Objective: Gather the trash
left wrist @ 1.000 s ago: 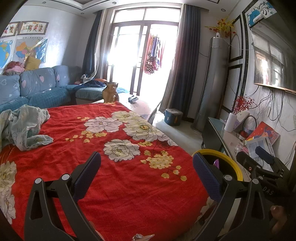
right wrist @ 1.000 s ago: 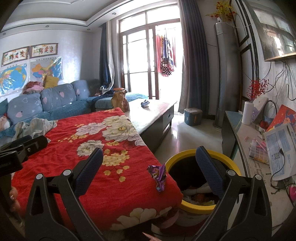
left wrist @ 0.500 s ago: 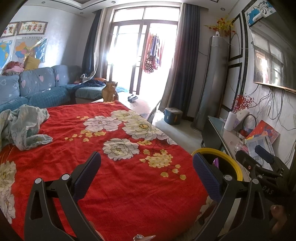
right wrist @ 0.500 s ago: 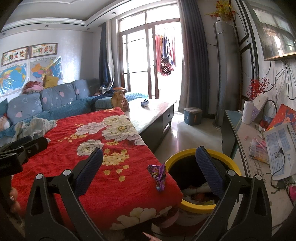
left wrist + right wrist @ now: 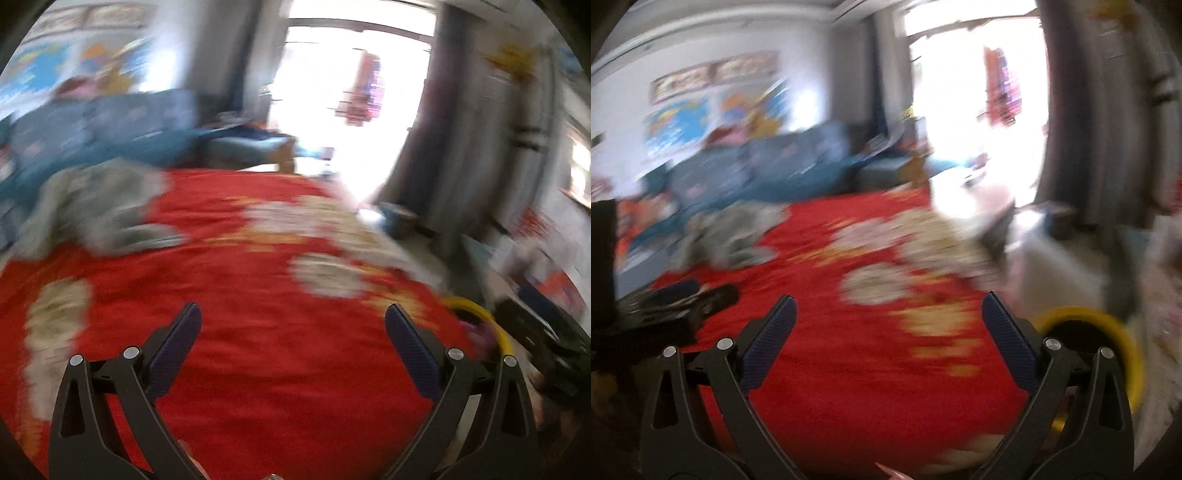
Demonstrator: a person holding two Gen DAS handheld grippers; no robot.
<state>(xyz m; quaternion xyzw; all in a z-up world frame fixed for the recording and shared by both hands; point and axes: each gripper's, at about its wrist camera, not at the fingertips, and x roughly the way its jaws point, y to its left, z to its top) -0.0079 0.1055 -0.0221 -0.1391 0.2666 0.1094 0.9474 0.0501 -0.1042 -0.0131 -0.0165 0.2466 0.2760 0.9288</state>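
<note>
Holding both the left gripper and right gripper wide open and empty over the red floral blanket, we see the yellow-rimmed round bin beyond its edge, outside the jaws.

I can read no text, label or number on my feeds; motion blur smears both wrist views throughout.

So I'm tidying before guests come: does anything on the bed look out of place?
A crumpled grey-green cloth lies in a heap on the red floral blanket, near the sofa side. Both views are blurred, so smaller litter cannot be made out. Both grippers are open and empty.
</note>
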